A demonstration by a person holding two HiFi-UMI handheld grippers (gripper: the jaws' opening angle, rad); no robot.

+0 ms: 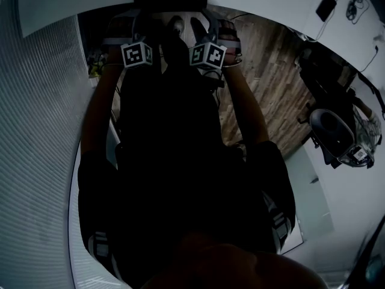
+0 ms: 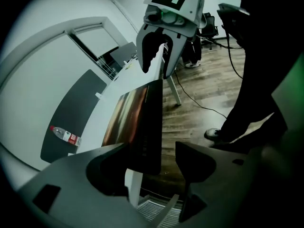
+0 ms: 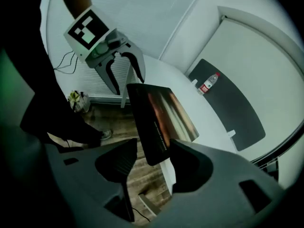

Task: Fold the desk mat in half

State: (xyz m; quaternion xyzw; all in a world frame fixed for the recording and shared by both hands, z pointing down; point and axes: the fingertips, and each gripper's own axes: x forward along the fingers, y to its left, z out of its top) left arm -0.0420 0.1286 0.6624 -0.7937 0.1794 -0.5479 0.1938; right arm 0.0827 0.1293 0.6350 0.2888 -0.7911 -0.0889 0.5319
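At the near edge of the white table [image 2: 96,121], the left gripper [image 2: 151,150] and the right gripper [image 3: 154,145] each stand with jaws apart. Each straddles one end of the desk mat [image 2: 127,114] without pinching it. The mat lies along that edge, glossy brown on top, with a black band drooping over the side toward the wooden floor [image 1: 264,77]. No crease or second layer shows plainly, so I cannot tell whether the fold is made or not yet begun. In either case nothing is gripped now. Only the gripper views show the jaws and the mat between them, and each also shows the other gripper at the far end. They also show a water bottle [image 3: 209,83] on a grey pad [image 3: 232,106] well apart. The head view shows both grippers side by side and an office chair [image 1: 337,131].
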